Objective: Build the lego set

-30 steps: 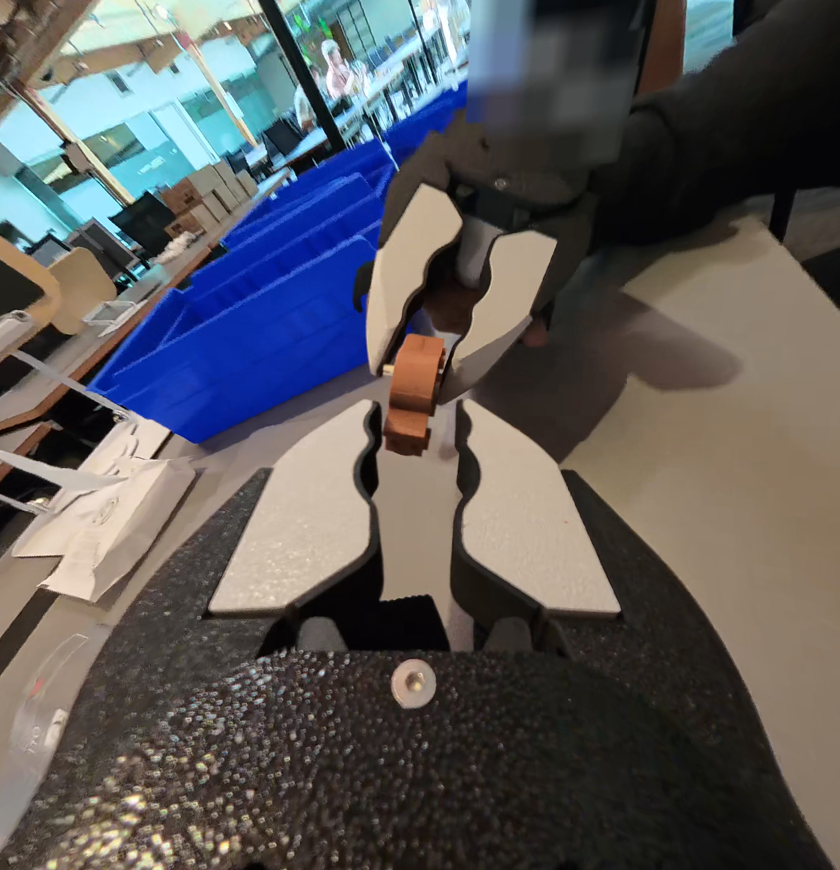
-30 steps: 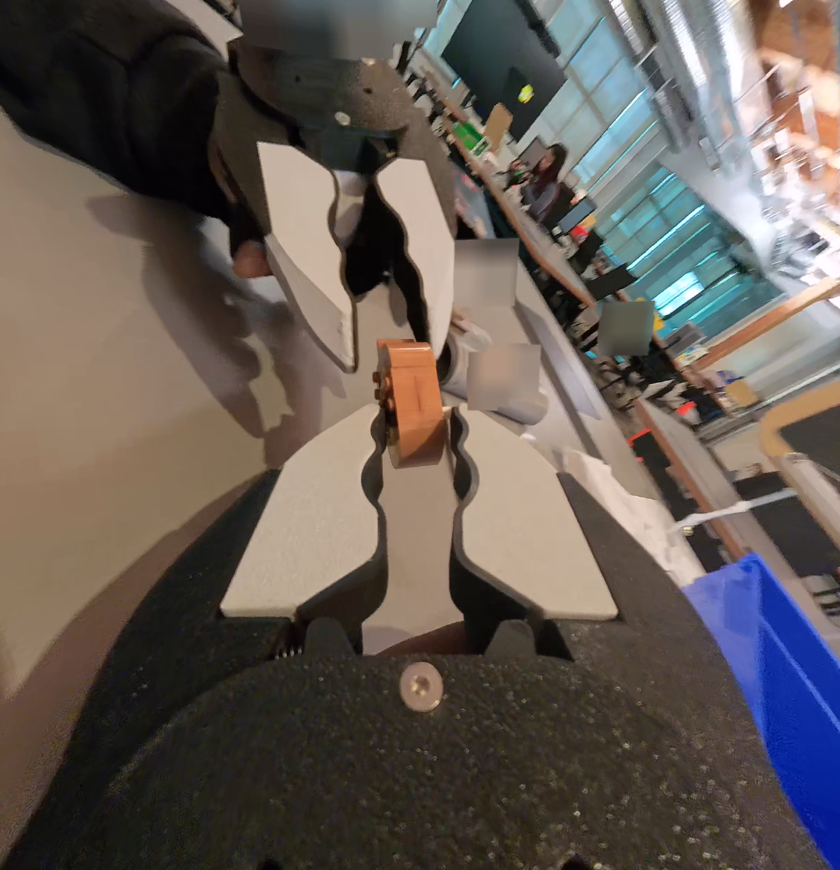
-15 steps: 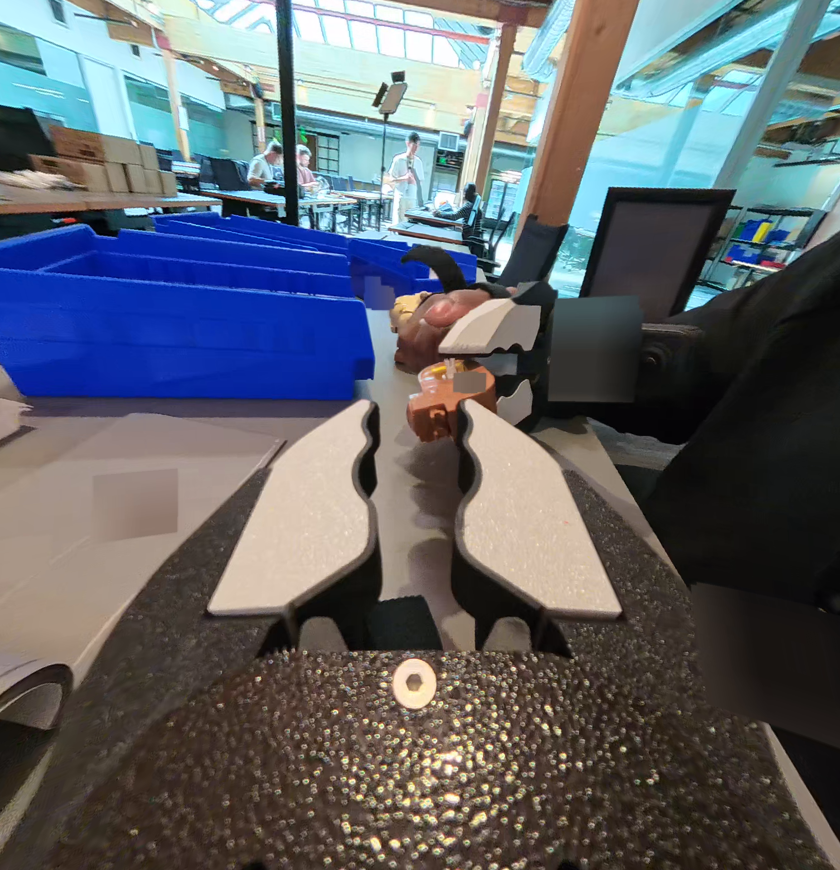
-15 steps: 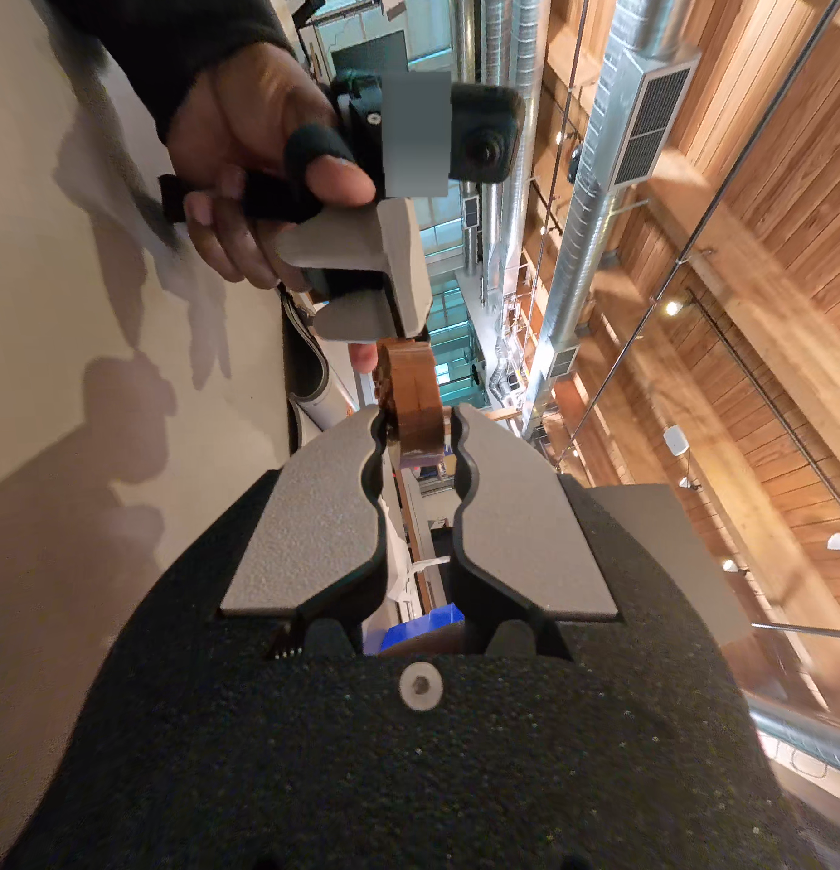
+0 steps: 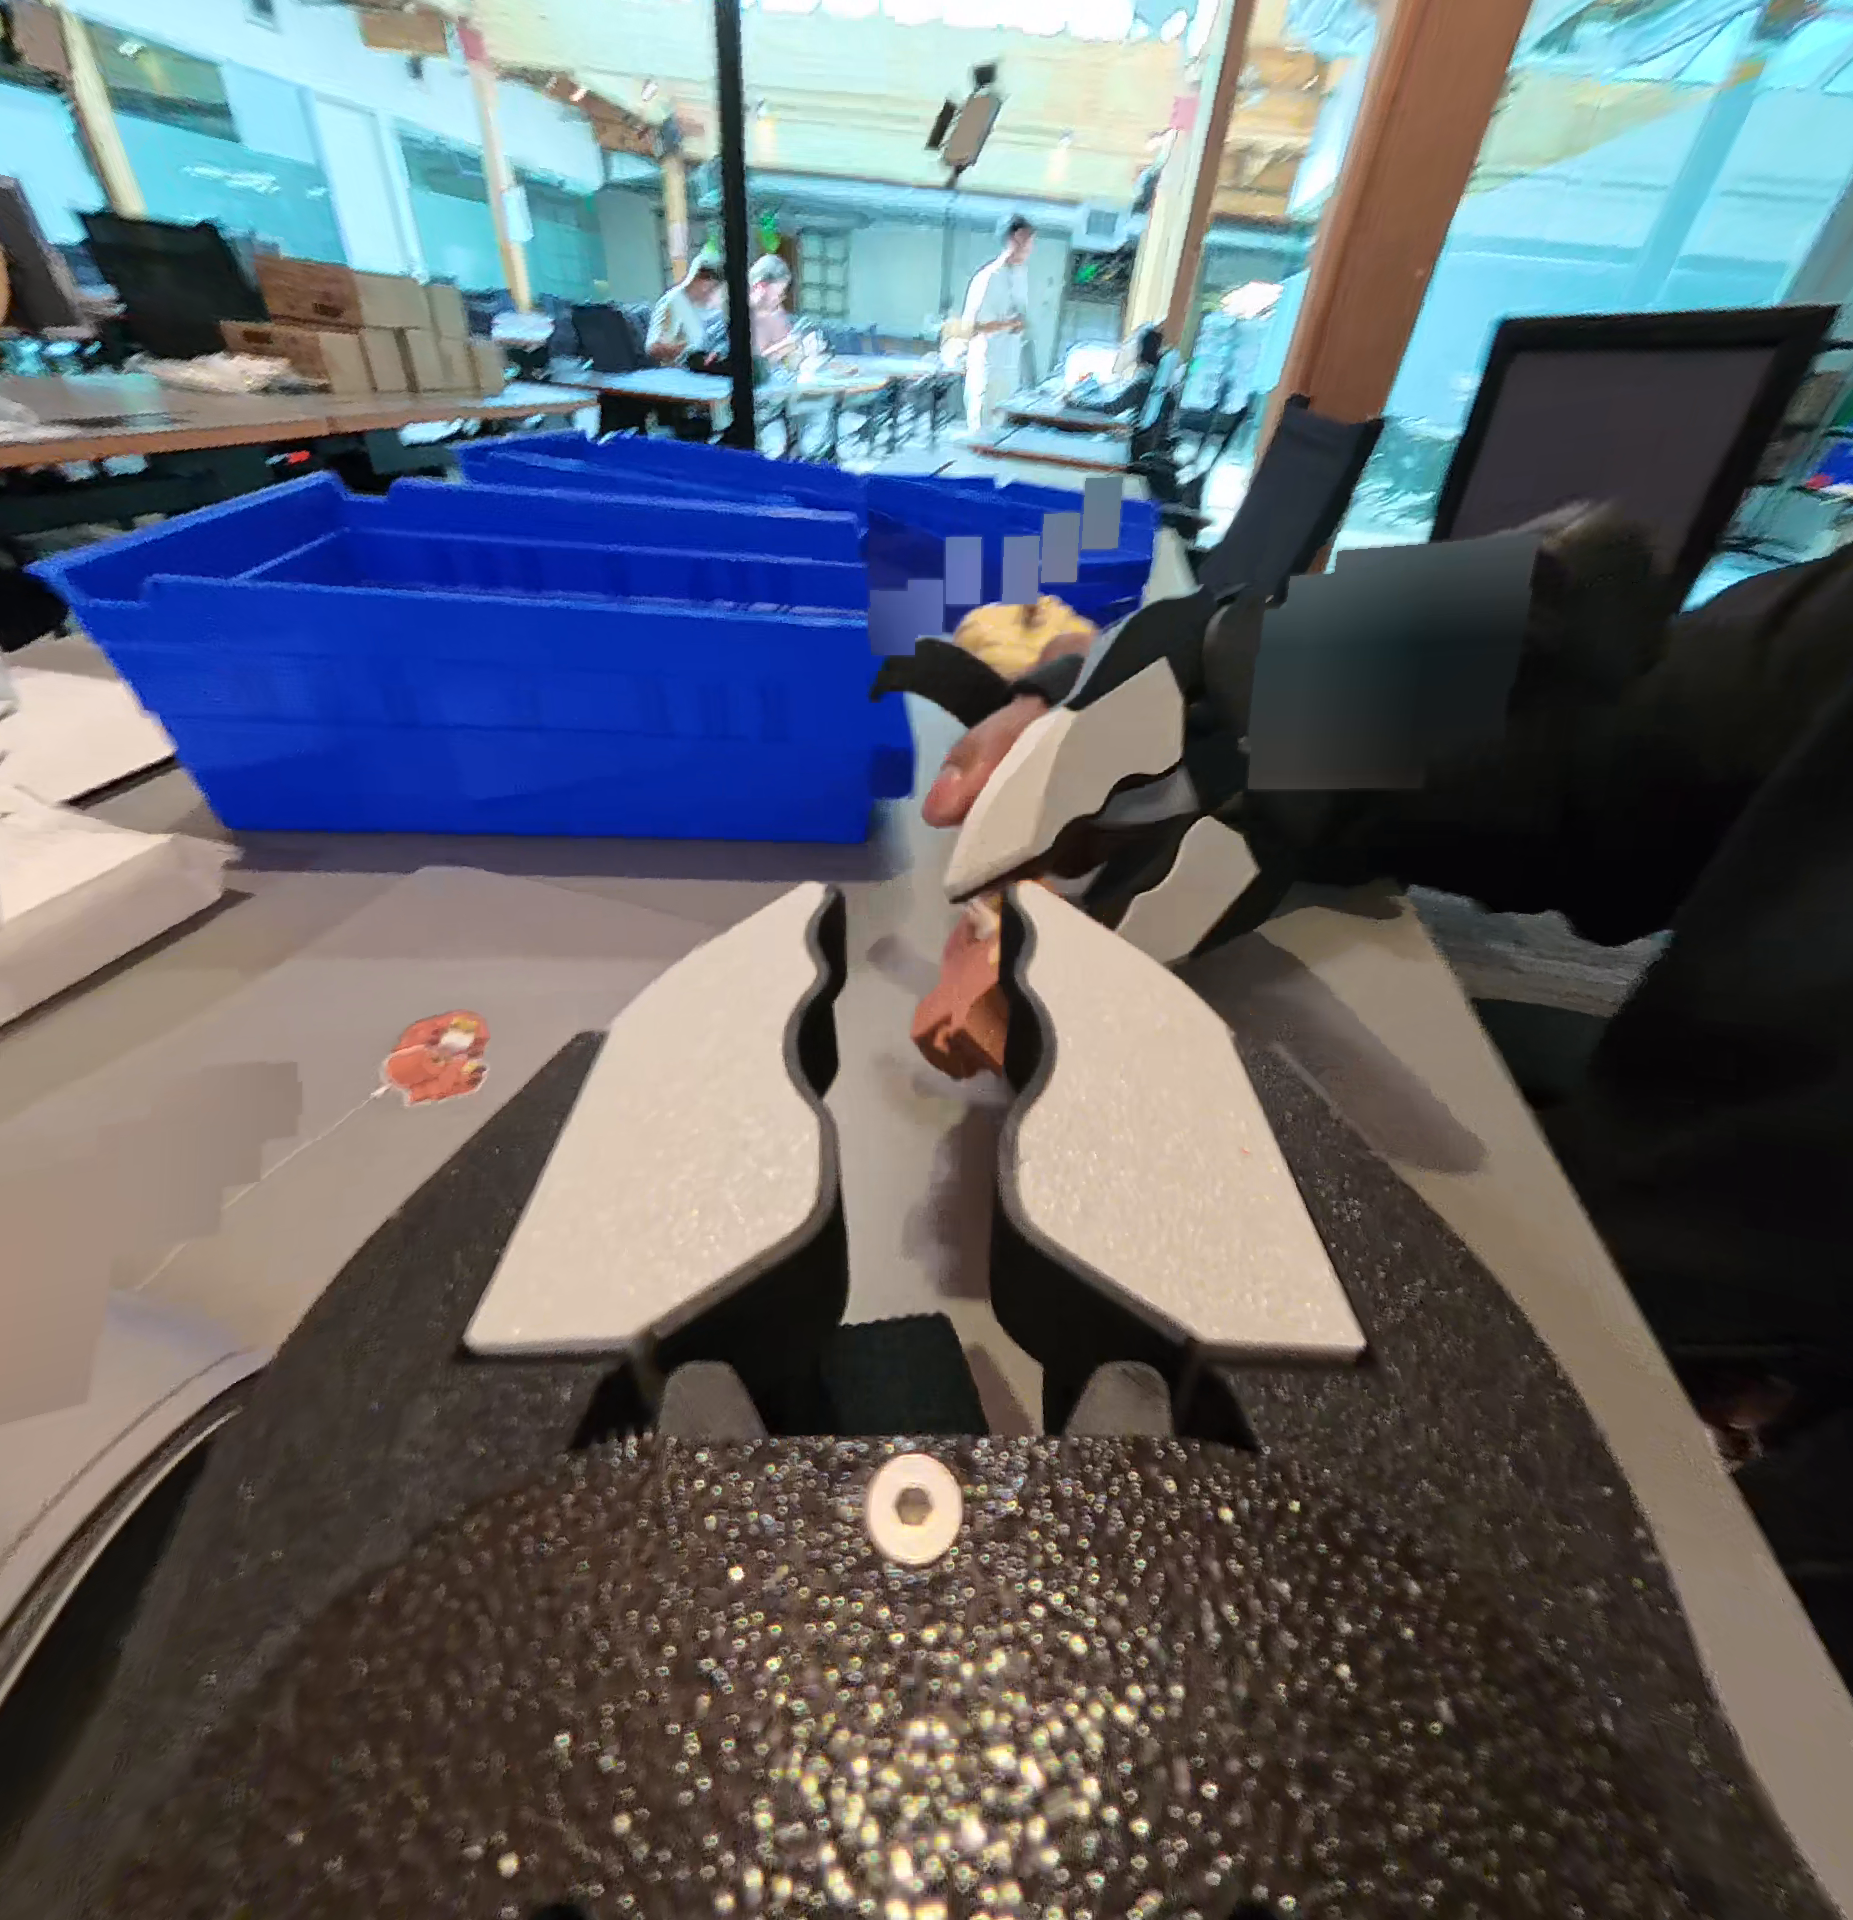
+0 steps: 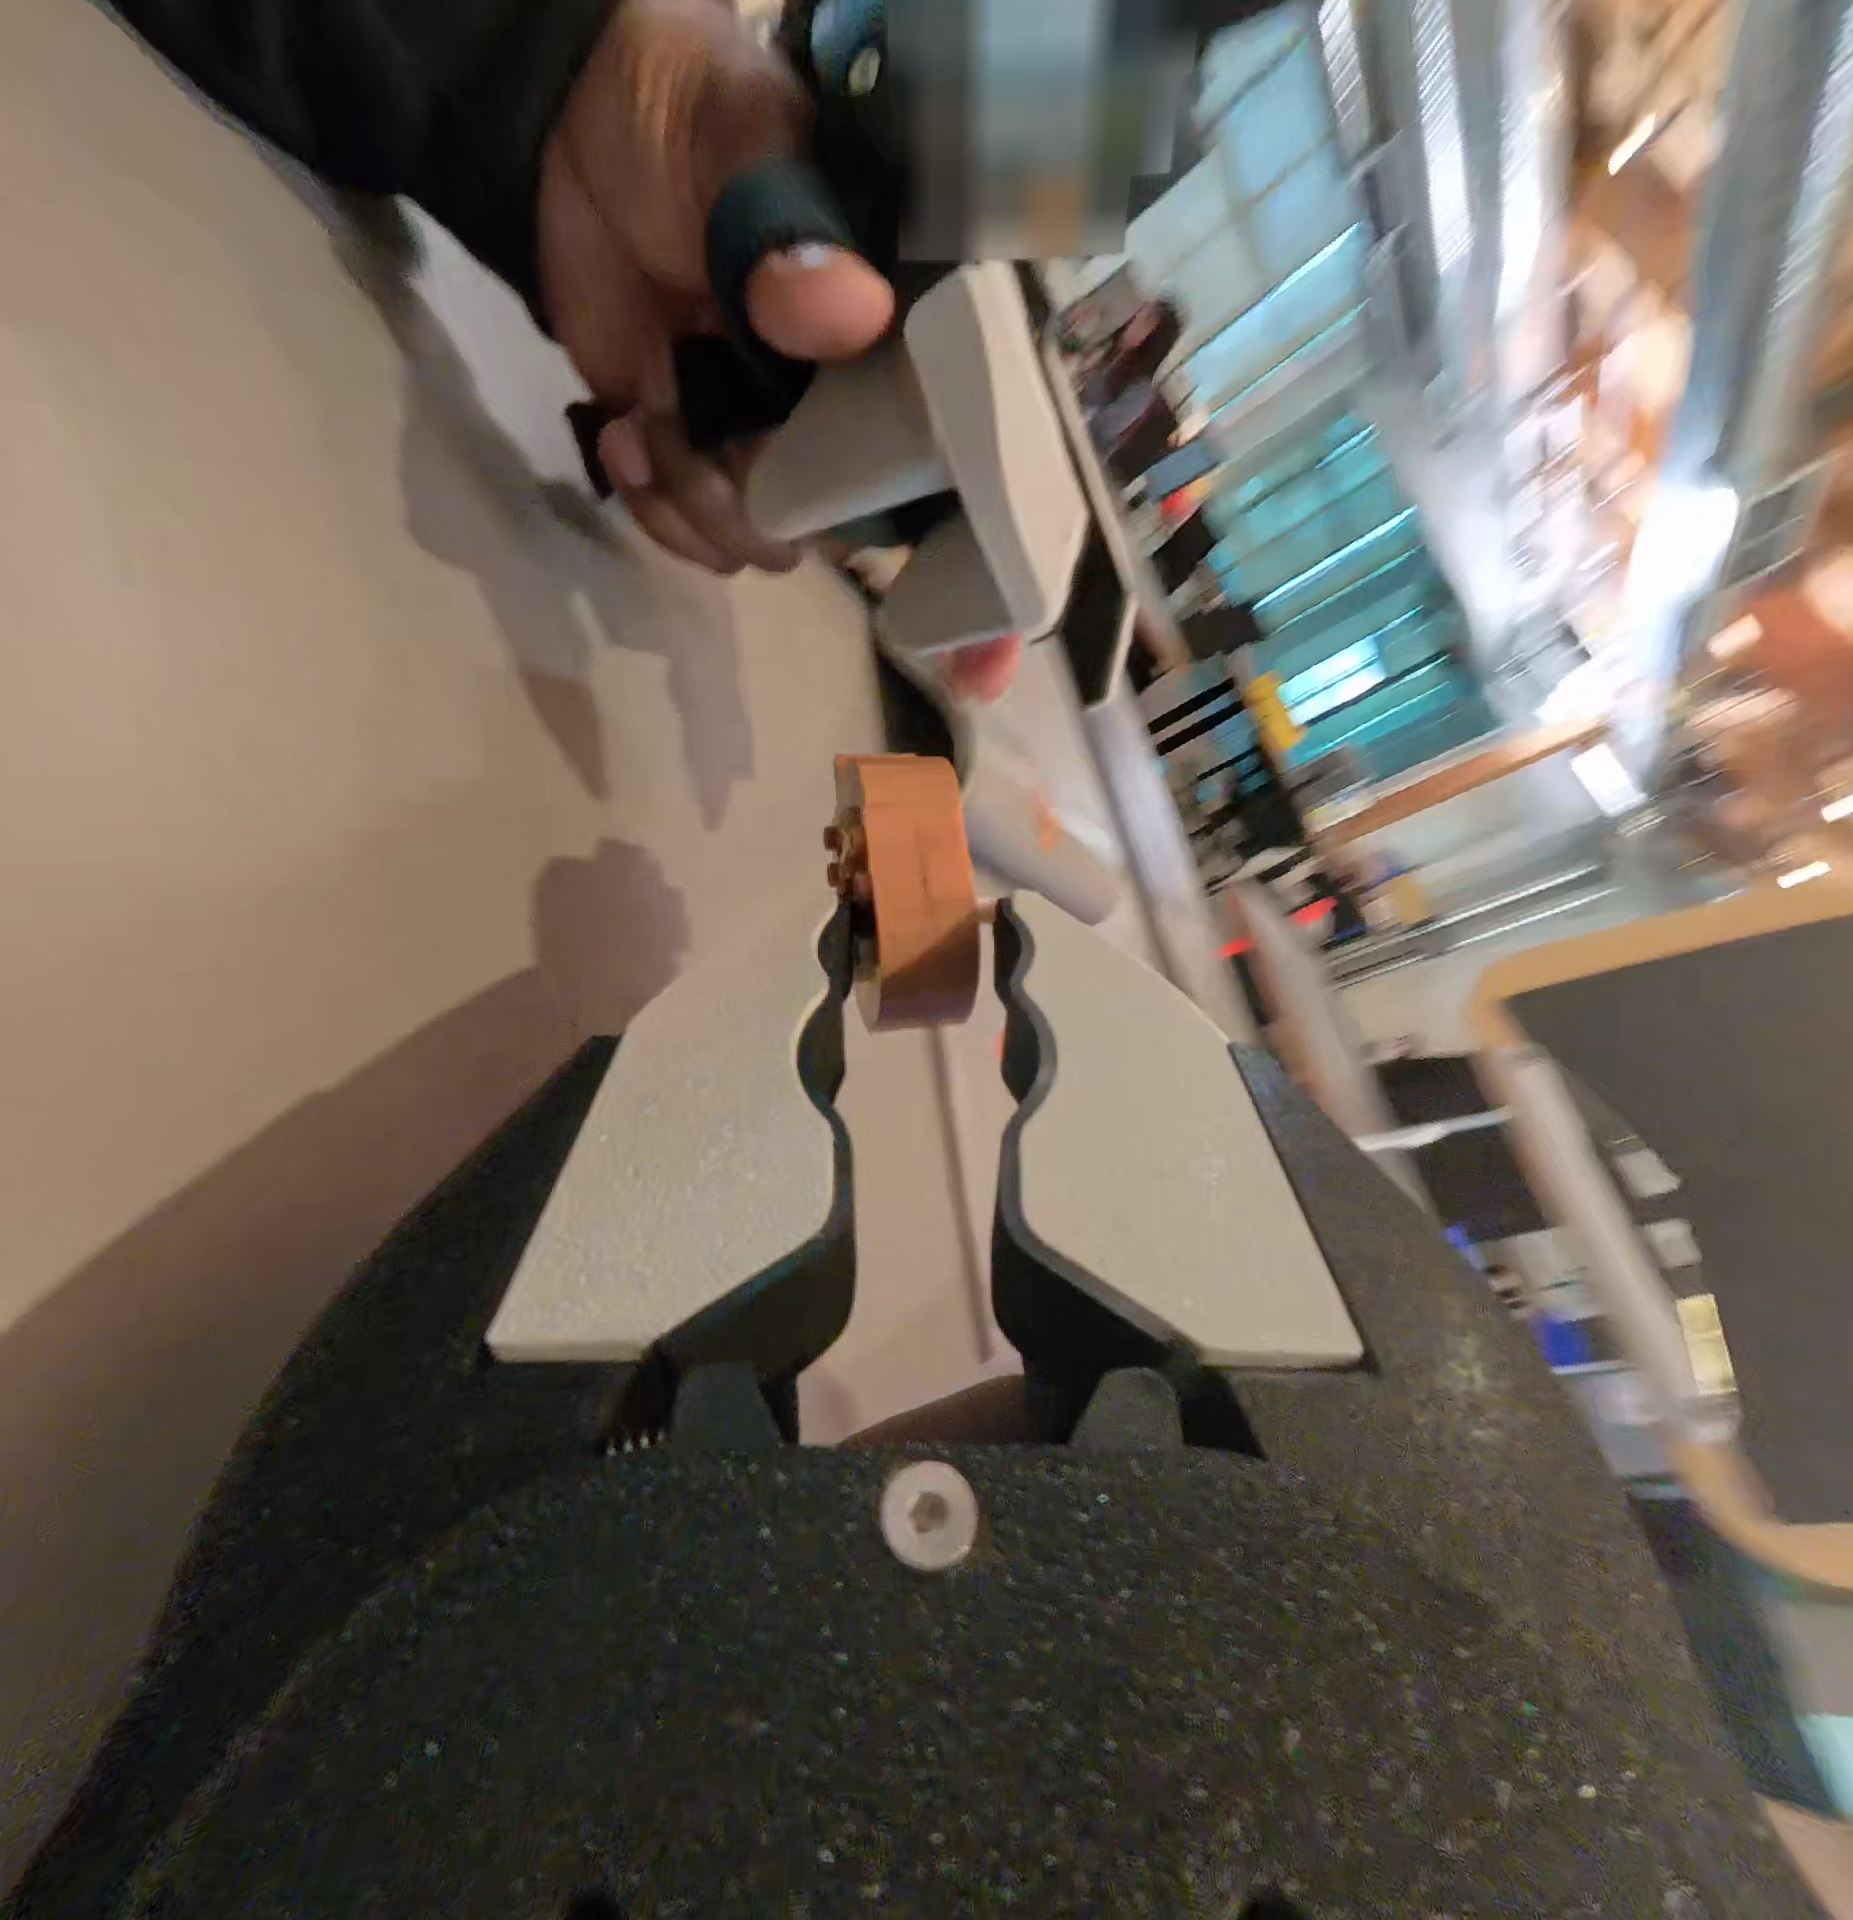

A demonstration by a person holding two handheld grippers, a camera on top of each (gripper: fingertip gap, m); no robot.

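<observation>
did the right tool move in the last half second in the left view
Yes. The right tool, holding the brown part, dropped lower against the blue bin, now beside the left tool's right finger.

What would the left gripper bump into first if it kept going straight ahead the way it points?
Probably the brown toy piece, which the right gripper holds. It already sits between the left gripper's fingertips, close against the right-hand finger. Just beyond come the right gripper's own fingers. Depth is hard to judge here.
</observation>
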